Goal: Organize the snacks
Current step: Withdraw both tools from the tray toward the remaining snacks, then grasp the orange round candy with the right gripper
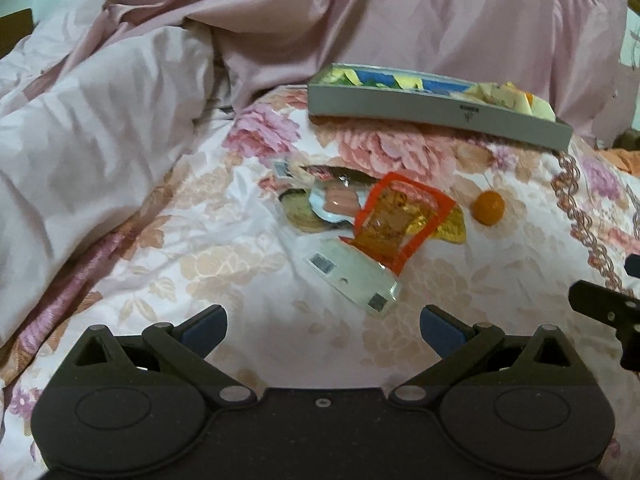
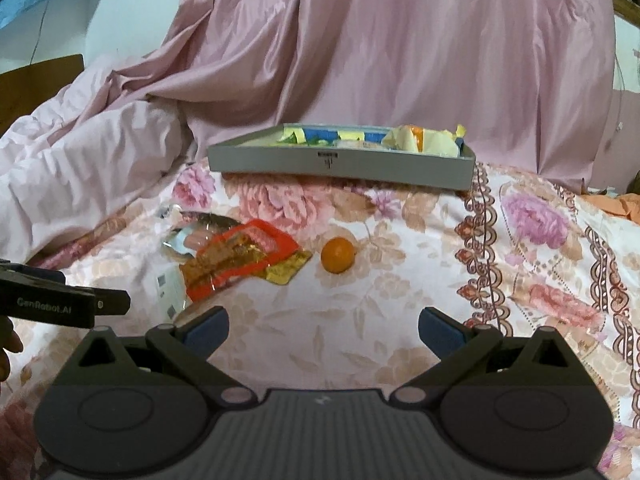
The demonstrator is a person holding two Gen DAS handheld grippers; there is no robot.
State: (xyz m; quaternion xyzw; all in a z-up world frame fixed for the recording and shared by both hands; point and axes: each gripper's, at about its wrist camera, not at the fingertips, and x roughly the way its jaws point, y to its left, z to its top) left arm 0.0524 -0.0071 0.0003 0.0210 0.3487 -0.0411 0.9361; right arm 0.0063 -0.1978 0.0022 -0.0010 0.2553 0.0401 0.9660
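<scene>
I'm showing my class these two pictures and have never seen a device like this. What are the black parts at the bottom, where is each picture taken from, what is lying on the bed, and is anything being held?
No robot here: a person holds one hand tool in each hand, each with a two-fingered claw and a camera looking forward along its fingers. One picture comes from the left claw, the other from the right claw. Both are open and hold nothing.

On the flowered bedcover lies a pile of snack packets, the one on top being a red packet. Beside the pile lies a small orange fruit, apart from it. Behind them stands a grey tray already holding yellow and blue wrappers.

The black bar at each picture's edge is the other tool.
</scene>
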